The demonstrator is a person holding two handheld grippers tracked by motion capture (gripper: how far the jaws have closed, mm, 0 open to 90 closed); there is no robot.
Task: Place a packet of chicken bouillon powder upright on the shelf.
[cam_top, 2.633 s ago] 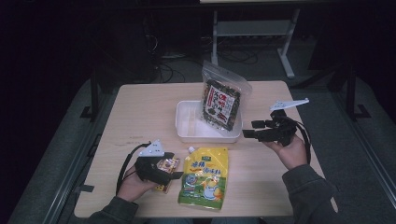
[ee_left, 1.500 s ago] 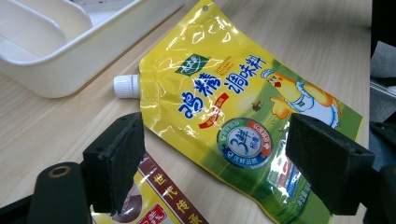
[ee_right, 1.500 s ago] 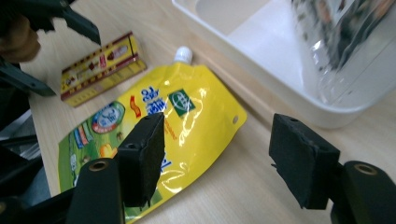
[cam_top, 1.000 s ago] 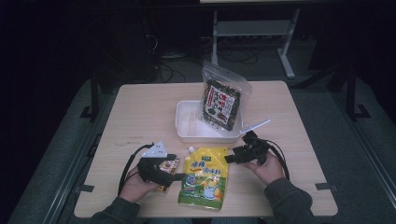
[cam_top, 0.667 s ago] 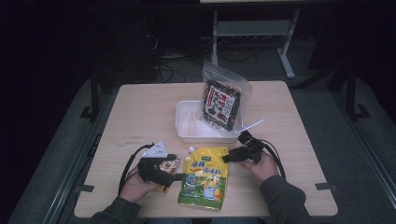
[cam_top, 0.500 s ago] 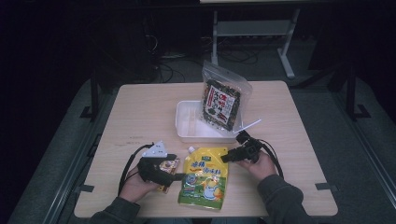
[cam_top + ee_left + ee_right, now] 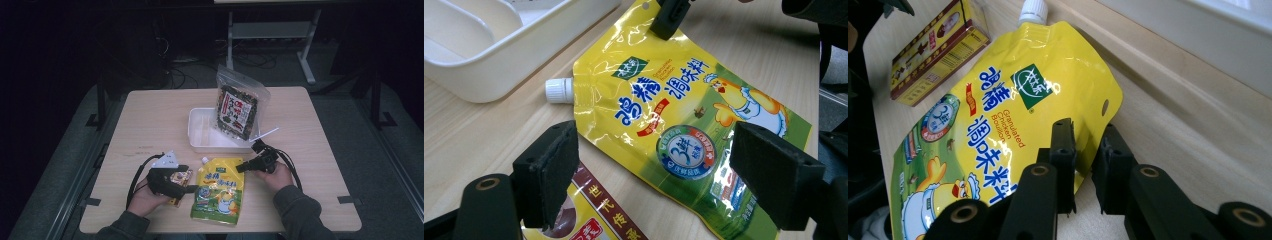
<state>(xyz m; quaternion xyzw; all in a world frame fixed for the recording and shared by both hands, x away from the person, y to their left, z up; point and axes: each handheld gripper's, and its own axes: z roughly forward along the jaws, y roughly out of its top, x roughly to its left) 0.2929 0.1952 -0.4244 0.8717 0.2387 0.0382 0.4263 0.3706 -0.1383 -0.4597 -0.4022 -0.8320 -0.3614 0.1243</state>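
A yellow spouted seasoning pouch (image 7: 218, 192) lies flat at the table's front, its white cap (image 7: 558, 90) toward the tray. My right gripper (image 7: 241, 167) is at the pouch's upper right corner; in the right gripper view its jaws (image 7: 1087, 135) stand nearly together with the pouch's edge (image 7: 1083, 170) between them. My left gripper (image 7: 190, 182) rests at the pouch's left side, open, with its pads (image 7: 549, 175) wide apart over the pouch (image 7: 664, 115) and a small yellow-and-red box (image 7: 574, 225). That box (image 7: 179, 177) lies beside the pouch.
A white divided tray (image 7: 200, 135) sits mid-table just behind the pouch. A clear bag of dark snacks (image 7: 237, 107) stands leaning in its right end. Bare tabletop lies at the left, the back and the far right.
My right gripper came down and left from beside the tray to the pouch's upper right corner and closed on its edge. The left gripper, the box and the pouch stayed put.
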